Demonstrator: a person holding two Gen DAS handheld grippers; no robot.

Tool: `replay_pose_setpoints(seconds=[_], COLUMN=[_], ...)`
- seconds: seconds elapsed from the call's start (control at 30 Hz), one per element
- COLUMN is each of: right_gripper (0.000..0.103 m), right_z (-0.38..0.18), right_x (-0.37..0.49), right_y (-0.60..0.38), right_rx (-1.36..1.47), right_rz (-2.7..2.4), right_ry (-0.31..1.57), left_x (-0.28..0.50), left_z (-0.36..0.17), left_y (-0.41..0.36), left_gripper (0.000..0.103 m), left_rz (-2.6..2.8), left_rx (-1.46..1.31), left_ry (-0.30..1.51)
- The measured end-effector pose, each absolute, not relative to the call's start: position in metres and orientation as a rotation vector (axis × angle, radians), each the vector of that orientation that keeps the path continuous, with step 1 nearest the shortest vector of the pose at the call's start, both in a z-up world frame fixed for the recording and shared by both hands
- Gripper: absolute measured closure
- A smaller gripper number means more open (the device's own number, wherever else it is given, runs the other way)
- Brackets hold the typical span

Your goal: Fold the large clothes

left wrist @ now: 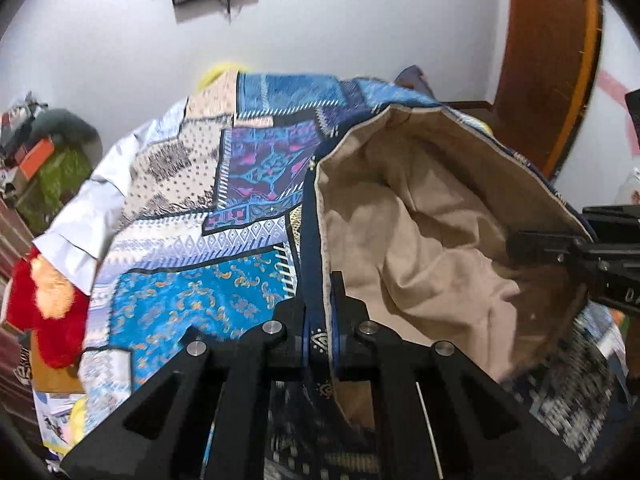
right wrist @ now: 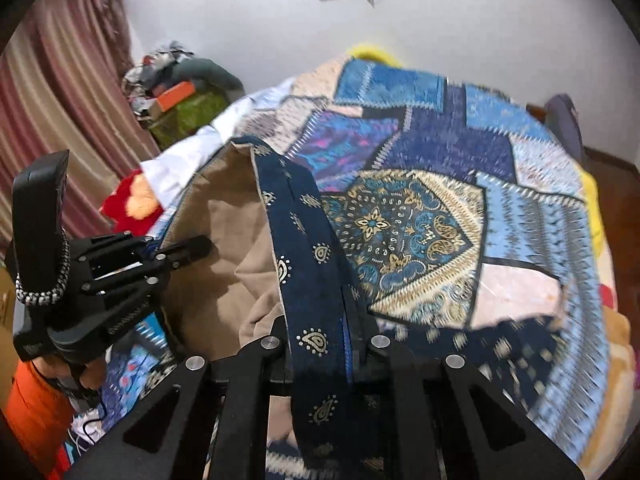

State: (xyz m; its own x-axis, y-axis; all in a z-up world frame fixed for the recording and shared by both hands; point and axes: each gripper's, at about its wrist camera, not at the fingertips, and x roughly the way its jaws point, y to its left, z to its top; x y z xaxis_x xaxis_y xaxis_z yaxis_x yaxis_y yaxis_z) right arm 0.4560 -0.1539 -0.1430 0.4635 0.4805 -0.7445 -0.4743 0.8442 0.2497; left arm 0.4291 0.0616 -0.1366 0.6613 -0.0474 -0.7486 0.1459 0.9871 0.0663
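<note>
Clamped in the left hand-held gripper (left wrist: 320, 344): navy paisley hem of the garment (left wrist: 420, 240); likewise pinched by the right hand-held gripper (right wrist: 320, 344), tan lining bagging open above the patchwork-covered bed (right wrist: 520, 240)

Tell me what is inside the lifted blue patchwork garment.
Inside the patchwork garment, held open by the left gripper and right gripper, only its plain tan lining shows, creased. Its folds hide whatever lies deeper, and the bed beneath is covered.

Garment (left wrist: 420, 216): navy fabric with gold paisley print, tan lining exposed; hem band held up between both tools, body sagging open ahead of them.
</note>
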Motion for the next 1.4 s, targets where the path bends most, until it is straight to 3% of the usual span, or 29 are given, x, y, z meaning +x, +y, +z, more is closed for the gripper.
replay_pose_setpoints(seconds=[0.23,0.43,0.6,0.8,0.9,1.13,1.4], right_gripper=[0.092,0.092,0.092,0.092,0.092,0.092,0.092], right_z=[-0.112,-0.125,-0.149,-0.154,-0.152,-0.141,-0.104], right_x=[0.378,0.323,0.295,0.261,0.251,0.246,0.267], right_y=[-0.175,-0.183,-0.191,-0.201,-0.213,-0.251,-0.245], right_rx=[0.021,-0.008,-0.038,-0.124,-0.107,-0.019,-0.013], right_rz=[0.612,0.593,0.568,0.526,0.529,0.502,0.478], right_ry=[0.901,0.98,1.092,1.074,1.078,1.085,0.995], left_x=[0.36,0.313,0.284,0.25,0.233,0.23,0.261], left_z=[-0.123,-0.147,-0.182,-0.218,-0.221,-0.197,-0.145], left_y=[0.058,0.062,0.062,0.066,0.075,0.11,0.1], left_gripper=[0.096,0.091,0.079,0.072,0.064,0.06,0.03], left_rz=[-0.13,-0.162,-0.165,-0.147,-0.123,0.002,-0.022], left_rx=[0.143,0.14,0.136,0.13,0.118,0.119,0.084], left_ry=[0.843,0.919,1.001,1.099,1.108,1.062,0.913])
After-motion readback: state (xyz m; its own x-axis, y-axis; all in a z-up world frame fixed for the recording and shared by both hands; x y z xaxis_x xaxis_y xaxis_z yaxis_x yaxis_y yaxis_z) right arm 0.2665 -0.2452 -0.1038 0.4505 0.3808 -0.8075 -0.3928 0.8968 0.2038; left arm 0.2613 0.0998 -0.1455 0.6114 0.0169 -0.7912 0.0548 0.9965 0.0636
